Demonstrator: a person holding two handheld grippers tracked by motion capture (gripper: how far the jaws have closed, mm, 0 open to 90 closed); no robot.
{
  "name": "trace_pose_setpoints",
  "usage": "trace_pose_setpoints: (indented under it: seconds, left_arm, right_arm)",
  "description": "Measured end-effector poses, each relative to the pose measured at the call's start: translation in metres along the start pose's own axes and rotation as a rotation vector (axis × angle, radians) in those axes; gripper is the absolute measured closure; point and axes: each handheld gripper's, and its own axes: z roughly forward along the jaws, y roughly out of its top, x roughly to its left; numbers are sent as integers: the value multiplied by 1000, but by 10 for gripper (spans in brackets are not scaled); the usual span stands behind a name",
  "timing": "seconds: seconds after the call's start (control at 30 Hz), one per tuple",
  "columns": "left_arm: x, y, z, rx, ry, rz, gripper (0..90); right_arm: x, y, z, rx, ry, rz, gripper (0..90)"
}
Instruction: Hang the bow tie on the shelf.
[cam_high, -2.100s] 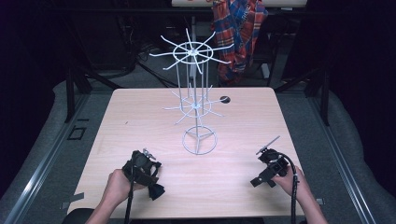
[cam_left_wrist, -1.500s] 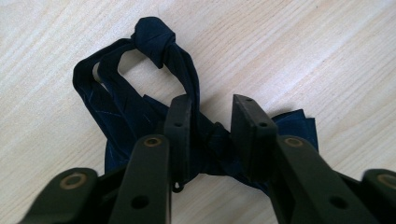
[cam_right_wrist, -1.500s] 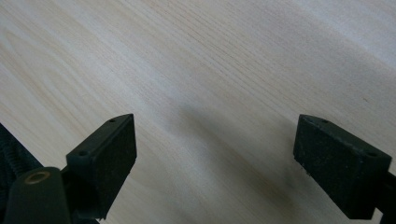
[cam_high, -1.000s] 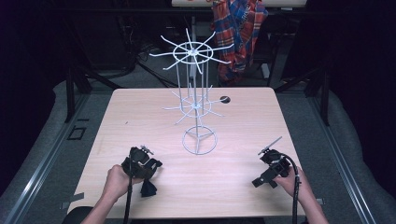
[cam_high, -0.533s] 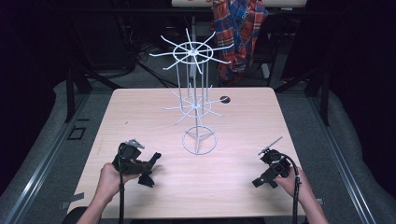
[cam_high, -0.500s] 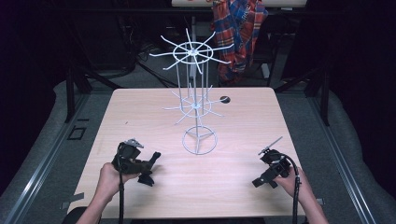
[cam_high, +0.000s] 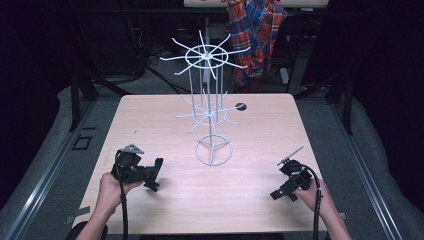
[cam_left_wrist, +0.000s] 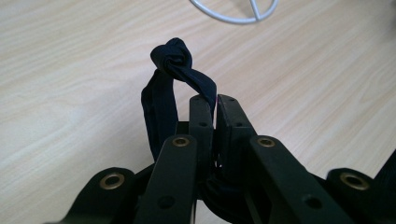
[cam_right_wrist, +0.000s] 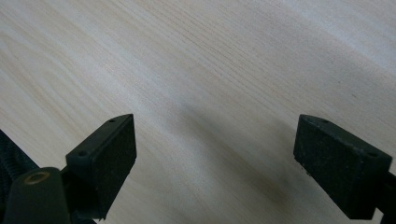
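Up comes the left tool (cam_left_wrist: 212, 100) off the worktop (cam_high: 250, 195), swung toward the white wire rack (cam_high: 212, 117), jaws clamped on a dark knotted band (cam_left_wrist: 175, 60) — a hair tie, perhaps — whose loop sticks out past the tips. Over on the right, the right tool (cam_right_wrist: 215, 144) sits low above bare wood, jaws wide apart, nothing between them.

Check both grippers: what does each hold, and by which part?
The left gripper is shut on a dark knotted band, pinching one strand just below the knot. The right gripper holds nothing; its jaws stand wide open over the table.
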Motion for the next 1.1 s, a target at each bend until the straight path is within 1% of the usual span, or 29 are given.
trace_pose_setpoints:
  seconds: [0.07,0.1,0.13,0.17,0.2,0.27,0.3,0.4,0.43,0.47,0.5,0.53,0.57,0.63,0.73,0.97,1.0,1.07,1.1]
  left_arm:
    - [1,0,-1,-9,-2,-5,854]
    - [1,1,-1,-2,-3,-13,854]
    - [1,1,0,4,8,-19,854]
    - [1,1,-1,6,11,-19,854]
    - [0,1,-1,4,15,-17,854]
    - [-1,2,-3,-8,16,-18,854]
    - [-1,3,-4,-19,20,-21,854]
    - [-1,4,-5,-29,21,-23,854]
    - [-2,4,-5,-32,20,-26,855]
    - [-3,5,-5,-38,21,-27,855]
    - [-3,5,-5,-38,21,-27,854]
    - [-4,6,-5,-45,18,-23,854]
    - [-4,6,-4,-51,19,-19,855]
    - [-6,7,-4,-54,22,-3,854]
    - [-8,9,-4,-64,36,17,854]
    - [-8,13,-8,-107,54,-3,855]
    - [-8,14,-8,-112,61,5,854]
    - [-8,15,-8,-108,57,11,854]
    - [-8,15,-8,-117,60,17,854]
  right_arm:
    - [0,0,0,0,1,1,127]
    - [1,-1,1,-18,-4,23,127]
    - [2,-1,2,-29,6,33,127]
    - [0,-1,0,-4,0,8,127]
    - [0,-1,1,-16,12,17,127]
    - [-2,-1,-1,7,-4,-2,127]
    - [-3,-1,-1,6,-5,-4,127]
    - [0,-1,0,-13,11,15,126]
    - [-1,-1,-1,-3,1,4,126]
    - [-2,-1,-1,-5,-2,-2,126]
    - [-2,-1,-1,-12,2,6,126]
    - [-3,-1,-1,-7,3,5,126]
    - [-3,-2,-1,-19,8,16,126]
    - [-3,-2,-1,-20,8,15,126]
    - [-3,-2,-1,-18,9,17,126]
    - [-3,-2,-1,-14,6,13,126]
    - [-3,-2,-1,-17,7,15,126]
    - [-3,-2,-2,-12,1,8,126]
    - [-3,-2,-2,-14,3,10,126]
